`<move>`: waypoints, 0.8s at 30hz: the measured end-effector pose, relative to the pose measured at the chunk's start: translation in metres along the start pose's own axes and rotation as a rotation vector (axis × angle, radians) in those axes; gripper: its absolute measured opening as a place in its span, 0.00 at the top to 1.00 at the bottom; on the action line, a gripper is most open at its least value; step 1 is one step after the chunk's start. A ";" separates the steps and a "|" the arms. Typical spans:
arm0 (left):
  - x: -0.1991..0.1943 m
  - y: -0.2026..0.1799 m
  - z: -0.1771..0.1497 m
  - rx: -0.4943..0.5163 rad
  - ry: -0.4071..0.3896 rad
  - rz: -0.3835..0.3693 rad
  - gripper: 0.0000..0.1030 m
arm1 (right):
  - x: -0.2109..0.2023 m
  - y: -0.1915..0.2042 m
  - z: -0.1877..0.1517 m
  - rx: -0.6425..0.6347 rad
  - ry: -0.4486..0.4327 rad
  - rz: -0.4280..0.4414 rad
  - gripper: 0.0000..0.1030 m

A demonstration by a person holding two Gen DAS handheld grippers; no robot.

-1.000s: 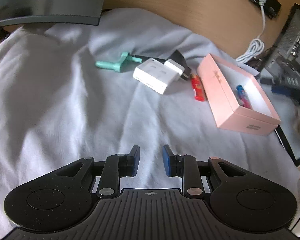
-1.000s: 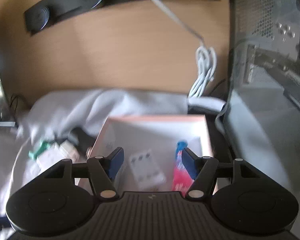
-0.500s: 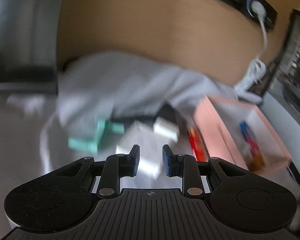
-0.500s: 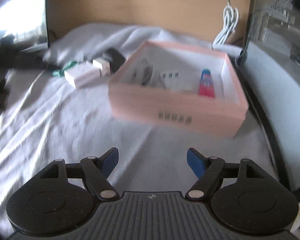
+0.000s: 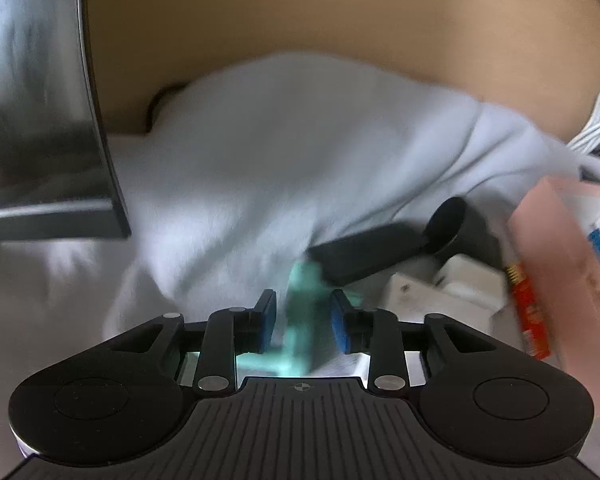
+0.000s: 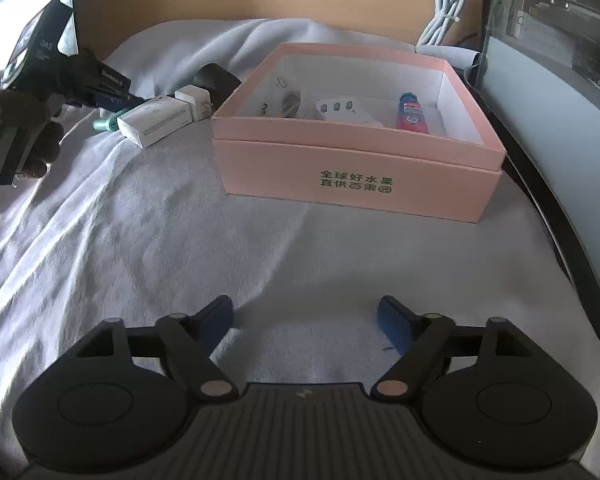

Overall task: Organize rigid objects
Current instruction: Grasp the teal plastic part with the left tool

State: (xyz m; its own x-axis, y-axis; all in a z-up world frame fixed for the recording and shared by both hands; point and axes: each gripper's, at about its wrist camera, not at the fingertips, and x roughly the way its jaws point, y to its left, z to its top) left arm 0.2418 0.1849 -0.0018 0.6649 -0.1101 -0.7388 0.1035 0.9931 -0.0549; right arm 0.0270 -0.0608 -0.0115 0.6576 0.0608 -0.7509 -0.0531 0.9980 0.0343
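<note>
Left wrist view: left gripper [image 5: 303, 322] parted around blurred teal T-shaped piece [image 5: 305, 312], pads not clearly touching. Ahead-right of tips: black plug [image 5: 384, 250], white charger [image 5: 466, 286], red tube [image 5: 530, 312], pink box [image 5: 556, 256]. Right wrist view: right gripper [image 6: 306, 320] wide apart, holding nothing, over white cloth [image 6: 140, 220]; box ahead, blue-red tube [image 6: 411, 114] inside.
</note>
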 end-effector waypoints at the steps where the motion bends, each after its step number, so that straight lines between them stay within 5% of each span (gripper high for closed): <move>1: 0.003 0.000 -0.002 0.008 -0.002 0.005 0.68 | 0.002 0.001 0.001 0.001 0.000 0.000 0.16; 9: -0.010 0.004 -0.017 0.019 -0.031 -0.022 0.81 | 0.009 0.007 0.001 0.011 -0.001 0.017 0.00; 17: -0.066 0.007 -0.067 0.005 -0.057 -0.064 0.85 | 0.014 0.013 0.013 -0.041 0.081 0.009 0.00; 19: -0.084 0.008 -0.085 -0.023 -0.052 -0.081 0.84 | 0.014 0.016 0.019 -0.057 0.091 0.035 0.08; 24: -0.130 0.006 -0.128 -0.048 -0.029 -0.087 0.85 | -0.003 0.056 0.050 -0.202 -0.046 0.121 0.11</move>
State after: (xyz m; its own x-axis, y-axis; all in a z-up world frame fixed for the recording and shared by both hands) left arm 0.0613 0.2105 0.0078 0.6762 -0.1966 -0.7100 0.1266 0.9804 -0.1509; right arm 0.0594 -0.0040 0.0256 0.6708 0.1849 -0.7182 -0.2799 0.9599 -0.0143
